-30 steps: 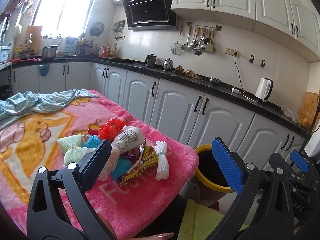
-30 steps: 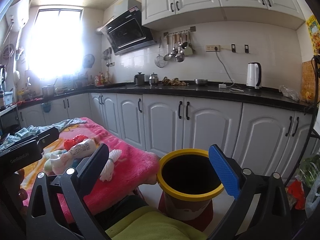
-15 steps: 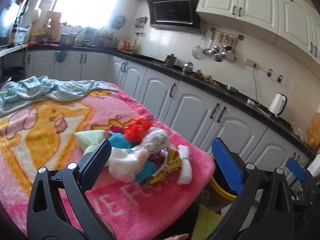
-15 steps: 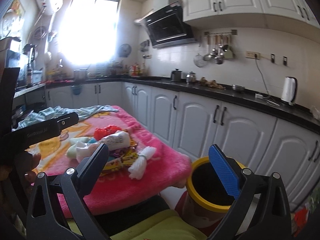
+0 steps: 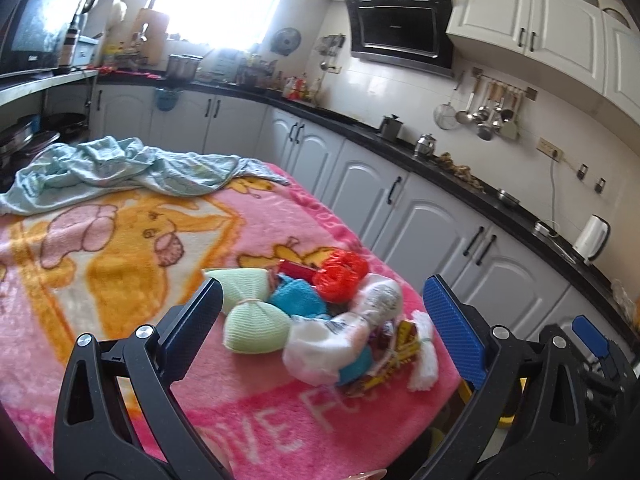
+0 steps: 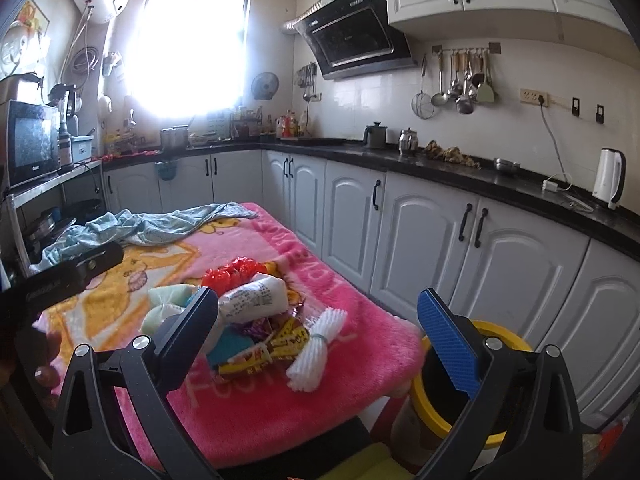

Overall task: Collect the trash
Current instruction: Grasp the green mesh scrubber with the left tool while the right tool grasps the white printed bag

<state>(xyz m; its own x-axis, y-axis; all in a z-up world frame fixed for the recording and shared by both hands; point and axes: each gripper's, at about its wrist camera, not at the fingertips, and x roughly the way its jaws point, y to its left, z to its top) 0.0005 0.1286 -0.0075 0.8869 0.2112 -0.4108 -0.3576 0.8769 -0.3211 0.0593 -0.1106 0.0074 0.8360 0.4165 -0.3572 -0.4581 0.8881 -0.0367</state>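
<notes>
None of the trash is looking collected yet: the whole heap, a white printed plastic bag (image 6: 256, 298), red crumpled plastic (image 5: 340, 274), yellow snack wrappers (image 6: 264, 350), a white foam net bundle (image 6: 316, 350) and pale green knitted pouches (image 5: 250, 312), is lying bunched together near the corner of the pink plush blanket (image 5: 248, 412). The yellow-rimmed round bin (image 6: 500, 340) is sitting on the floor just beside that corner. The left gripper (image 5: 320, 316) and right gripper (image 6: 318, 318) are both hovering spread wide and holding nothing, so every pickup is, judging by this, still waiting

You are in a home kitchen: white panelled cabinets (image 6: 432, 236) under a black stone countertop (image 6: 460, 178), a slanted black range hood (image 6: 356, 44), hanging metal ladles (image 6: 460, 80), and a white electric kettle (image 6: 609, 178).
</notes>
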